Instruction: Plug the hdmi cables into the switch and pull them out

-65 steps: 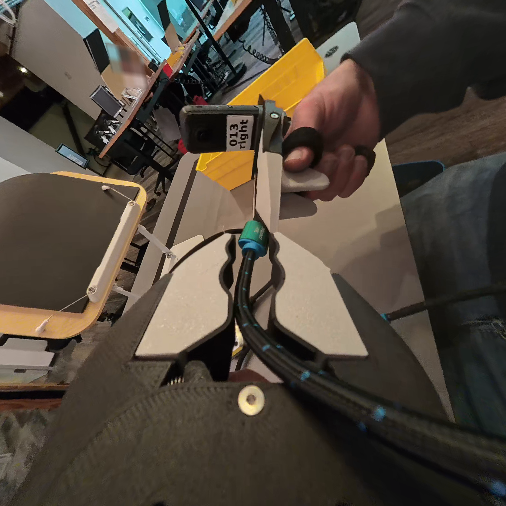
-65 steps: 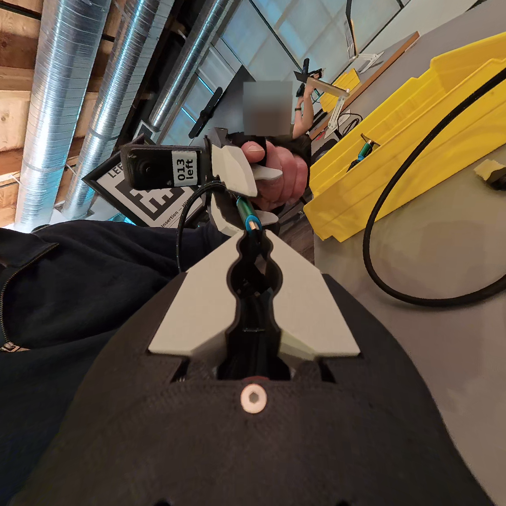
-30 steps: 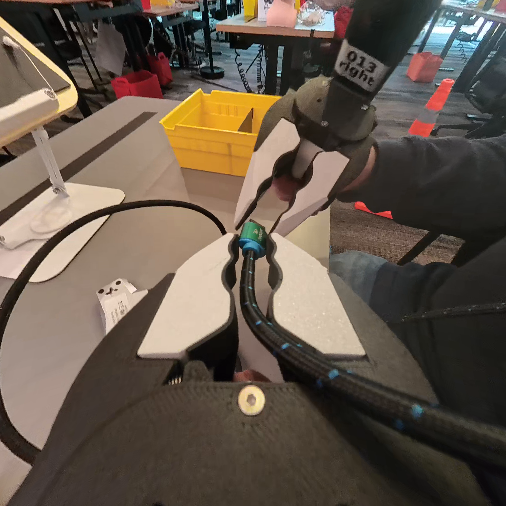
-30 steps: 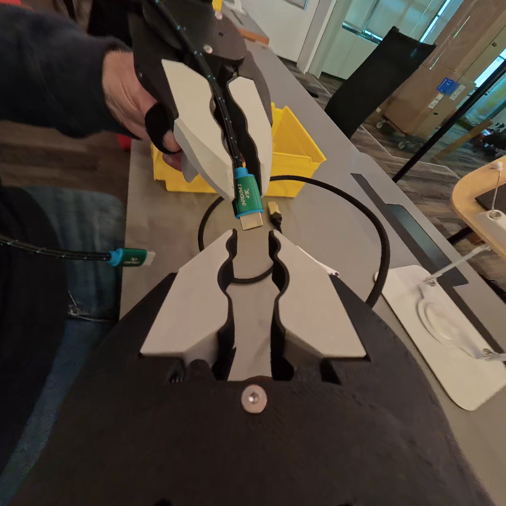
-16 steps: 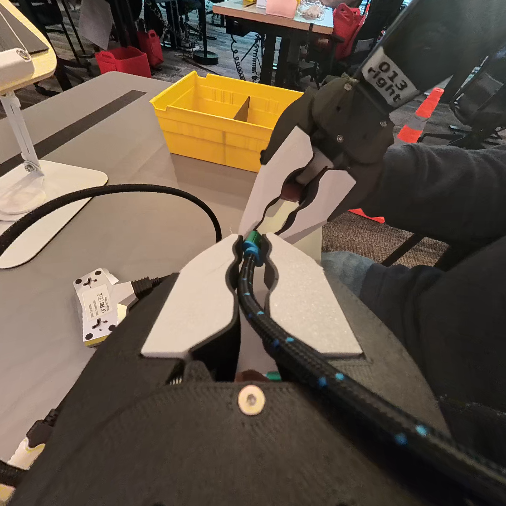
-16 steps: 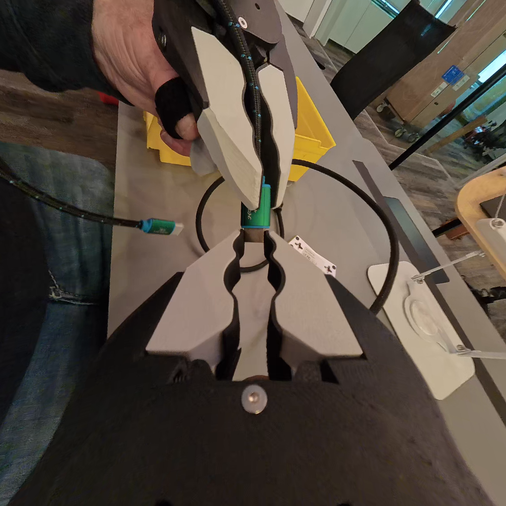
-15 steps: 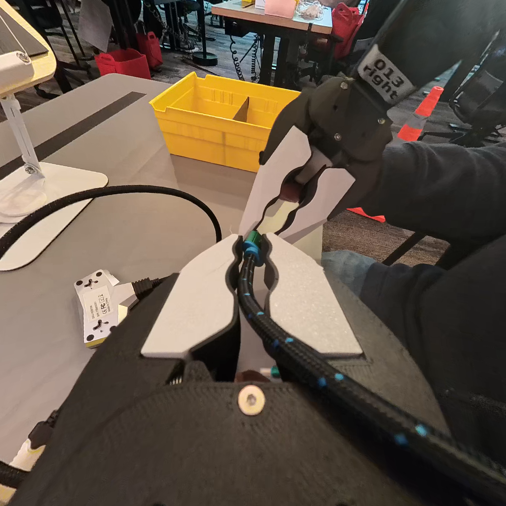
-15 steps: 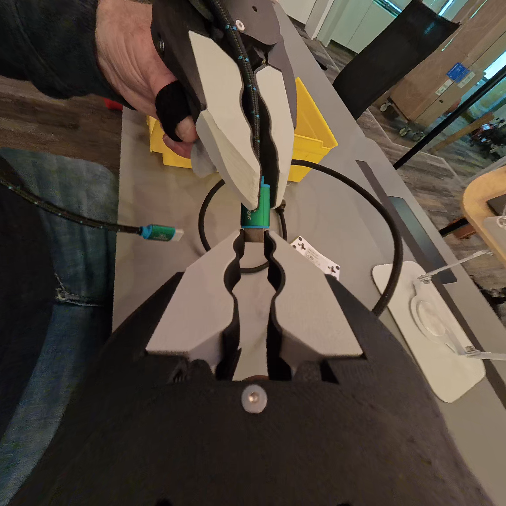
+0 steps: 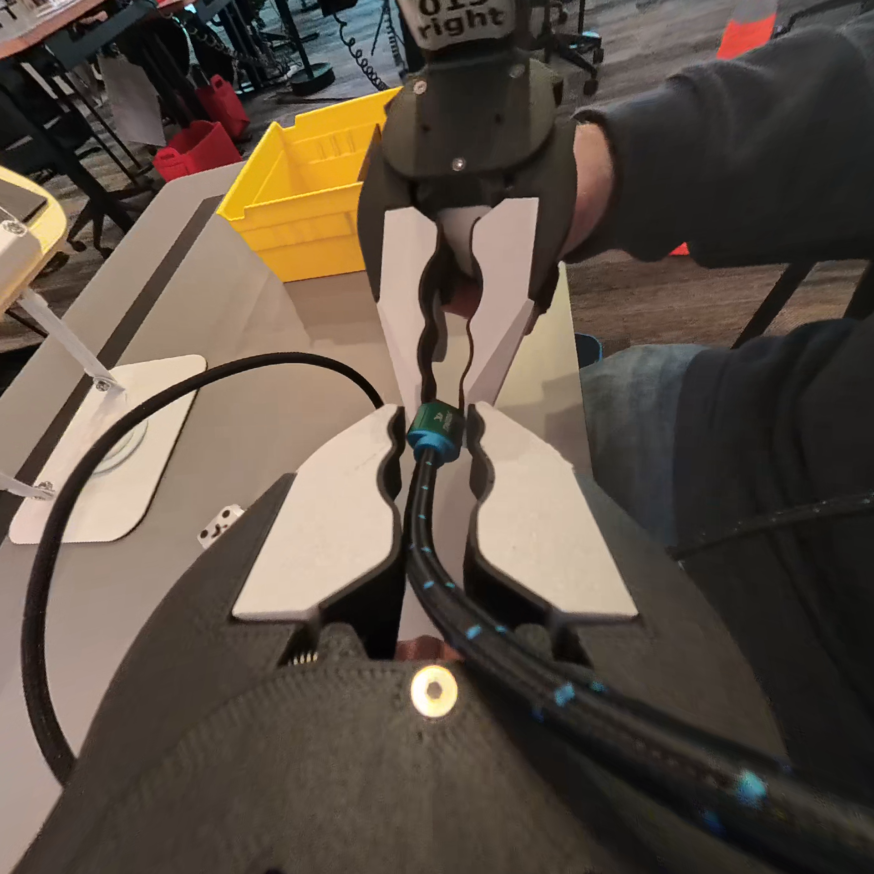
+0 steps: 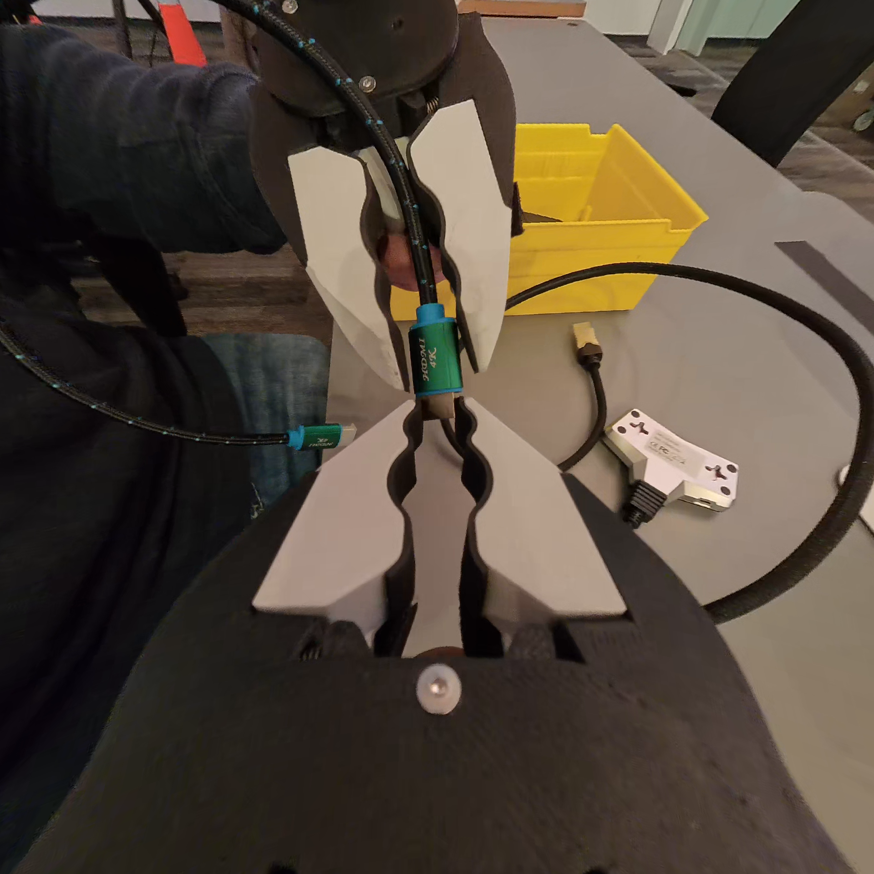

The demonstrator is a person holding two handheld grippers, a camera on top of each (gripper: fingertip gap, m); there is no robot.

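A green HDMI plug [image 10: 435, 359] on a black braided cable [image 10: 397, 156] is gripped between the fingers of my left gripper [image 10: 440, 376], above the table's near edge. It also shows in the left wrist view [image 9: 437, 423], at the left gripper's [image 9: 437, 416] tips. My right gripper [image 10: 436, 406] faces it tip to tip and is closed on the plug's metal end. The right gripper also shows in the left wrist view [image 9: 442, 397]. The cable's other green plug [image 10: 321, 435] hangs free at the left. The white switch [image 10: 671, 461] lies underside up on the table, with its short black lead and gold plug [image 10: 586, 338].
A yellow bin [image 10: 600, 227] stands on the grey table behind the grippers. A thick black cable [image 10: 709, 279] loops across the table around the switch. A white stand base [image 9: 94, 454] sits at the left. The person's arms and lap are close on the near side. My left and right fingertips are right by each other. My right tips are roughly 20 cm from the white switch [image 10: 671, 461].
The two grippers have come together tip to tip. The right gripper's fingers have narrowed and now close on the plug's metal end. The left gripper still holds the plug.
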